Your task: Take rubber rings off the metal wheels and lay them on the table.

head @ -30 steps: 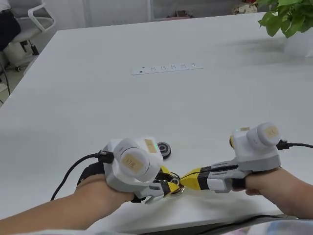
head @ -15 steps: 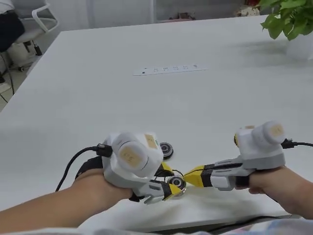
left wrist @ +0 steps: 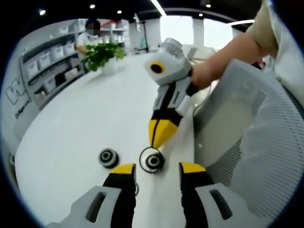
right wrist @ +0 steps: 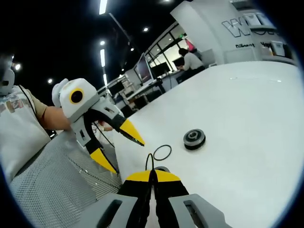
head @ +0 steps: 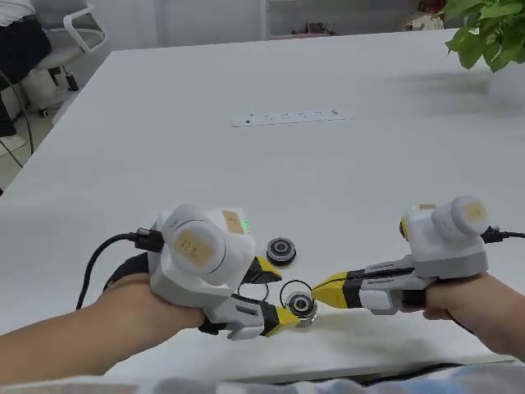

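Observation:
A small metal wheel (head: 301, 306) lies near the table's front edge; in the left gripper view the wheel (left wrist: 152, 162) sits just ahead of the open jaws. My left gripper (head: 275, 294) stands open around it, touching nothing. My right gripper (head: 318, 293) is shut on a thin black rubber ring (head: 295, 286), which shows as a loose loop above the wheel. In the right gripper view a strand of the ring (right wrist: 149, 161) rises from the shut gripper (right wrist: 153, 176), with a loop (right wrist: 162, 152) just beyond. A second wheel (head: 280, 250) lies a little farther back.
A white power strip (head: 291, 116) lies mid-table. A potted plant (head: 492, 33) stands at the far right corner and an office chair (head: 61, 45) beyond the far left edge. The table's front edge runs just below the grippers.
My left gripper has opened and let go of the near wheel. The rubber ring now stands out as a loose loop at the right gripper's tip. The head camera has shifted slightly.

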`<state>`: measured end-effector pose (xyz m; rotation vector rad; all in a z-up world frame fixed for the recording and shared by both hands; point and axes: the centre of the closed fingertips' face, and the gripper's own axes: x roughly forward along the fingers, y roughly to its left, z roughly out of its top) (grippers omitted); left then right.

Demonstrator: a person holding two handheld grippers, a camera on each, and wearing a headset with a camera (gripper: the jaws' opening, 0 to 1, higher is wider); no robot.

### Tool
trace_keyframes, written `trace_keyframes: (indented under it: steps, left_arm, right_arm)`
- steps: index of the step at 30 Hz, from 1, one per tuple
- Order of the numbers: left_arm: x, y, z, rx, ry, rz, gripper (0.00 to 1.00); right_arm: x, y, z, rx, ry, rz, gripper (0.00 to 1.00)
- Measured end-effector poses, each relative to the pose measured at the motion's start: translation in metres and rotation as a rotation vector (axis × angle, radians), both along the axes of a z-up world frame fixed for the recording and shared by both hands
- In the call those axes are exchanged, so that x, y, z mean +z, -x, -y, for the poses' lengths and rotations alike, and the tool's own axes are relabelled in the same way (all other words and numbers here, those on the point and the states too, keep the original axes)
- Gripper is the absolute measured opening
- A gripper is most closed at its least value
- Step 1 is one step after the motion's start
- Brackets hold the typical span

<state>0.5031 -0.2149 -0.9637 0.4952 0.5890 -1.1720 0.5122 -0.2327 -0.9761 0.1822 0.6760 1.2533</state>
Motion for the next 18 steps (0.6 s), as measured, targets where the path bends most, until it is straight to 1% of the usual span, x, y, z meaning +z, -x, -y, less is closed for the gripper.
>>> trace_keyframes:
  steps: [5,7,11,18]
  left_arm:
    - [0.009,0.0,-0.011,0.029,0.012,0.006,0.4]
    - [0.012,-0.001,-0.016,0.04,0.015,0.008,0.42]
    - [0.017,-0.003,-0.026,0.065,0.023,0.012,0.47]
    - [0.023,-0.003,-0.043,0.11,0.03,0.015,0.53]
  right_arm:
    - [0.007,-0.002,-0.002,0.012,0.001,0.009,0.0]
    - [0.006,-0.005,-0.002,0.017,0.002,0.014,0.0]
    - [0.012,-0.009,-0.002,0.024,0.003,0.025,0.0]
    - [0.021,-0.017,-0.008,0.039,0.008,0.042,0.0]
